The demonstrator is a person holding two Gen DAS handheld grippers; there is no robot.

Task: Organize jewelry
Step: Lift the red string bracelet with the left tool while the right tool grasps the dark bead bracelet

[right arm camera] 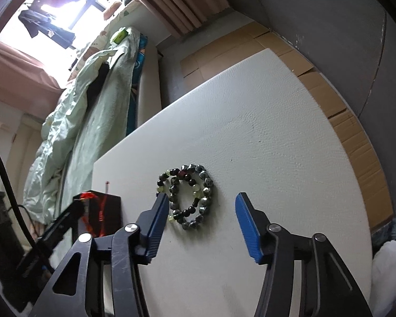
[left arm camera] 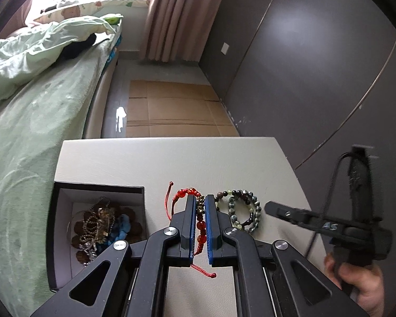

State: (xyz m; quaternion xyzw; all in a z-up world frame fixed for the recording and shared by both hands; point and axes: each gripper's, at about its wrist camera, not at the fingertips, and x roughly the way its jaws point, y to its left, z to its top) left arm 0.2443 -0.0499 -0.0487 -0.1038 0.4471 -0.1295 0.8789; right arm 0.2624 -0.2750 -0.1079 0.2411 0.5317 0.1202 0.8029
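Each hand-held gripper, left (left arm camera: 200,203) and right (right arm camera: 202,206), has black linkage arms, round silver screws and ribbed blue pads (right arm camera: 246,224); a black cable (left arm camera: 330,187) trails one.

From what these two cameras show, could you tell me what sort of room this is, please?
Most likely a bedroom. A bed with a rumpled green quilt runs along one side, curtains hang by a bright window, and the jewelry sits on a small white table beside the bed.
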